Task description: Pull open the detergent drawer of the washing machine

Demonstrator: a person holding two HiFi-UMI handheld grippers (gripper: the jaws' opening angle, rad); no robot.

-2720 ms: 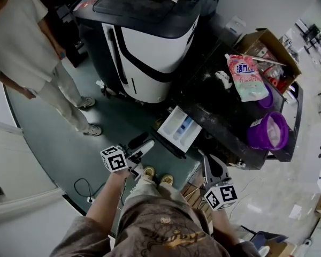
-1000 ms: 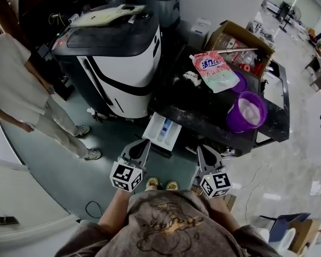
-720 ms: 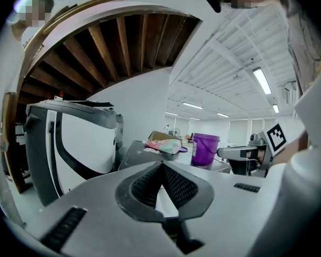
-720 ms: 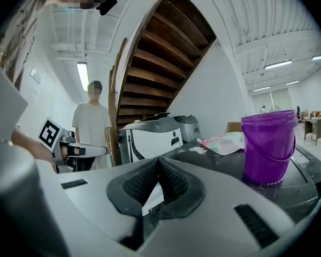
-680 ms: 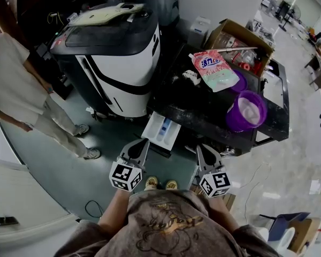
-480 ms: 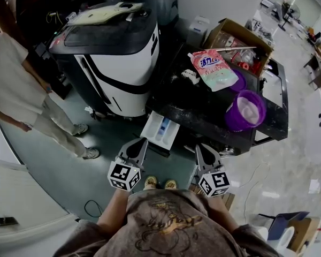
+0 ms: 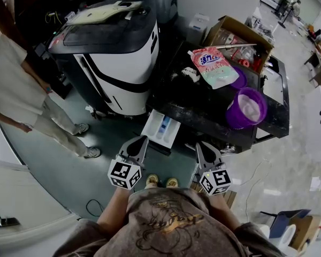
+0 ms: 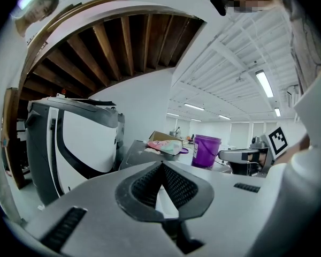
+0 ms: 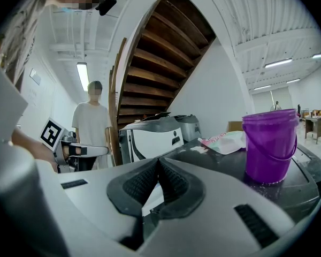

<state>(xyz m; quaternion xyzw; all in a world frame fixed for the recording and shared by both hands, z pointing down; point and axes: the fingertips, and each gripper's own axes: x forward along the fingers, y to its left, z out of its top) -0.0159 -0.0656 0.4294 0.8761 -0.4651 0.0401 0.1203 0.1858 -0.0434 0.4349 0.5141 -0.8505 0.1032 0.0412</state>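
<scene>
The left hand-held gripper (image 7: 143,140) and the right hand-held gripper (image 7: 199,145) have their jaws together, empty, near the washing machine's (image 7: 203,111) pulled-out detergent drawer (image 7: 161,128).

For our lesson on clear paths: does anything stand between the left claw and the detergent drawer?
Nothing visible does. The left claw, shut and empty, points toward the detergent drawer, which already juts open.

text | pink pouch (image 7: 216,66): blue characters, too blurred to read

Two grippers (image 7: 141,140) (image 7: 199,145), one drawer (image 7: 161,129), one purple bucket (image 7: 247,107), one pouch (image 7: 215,66).
</scene>
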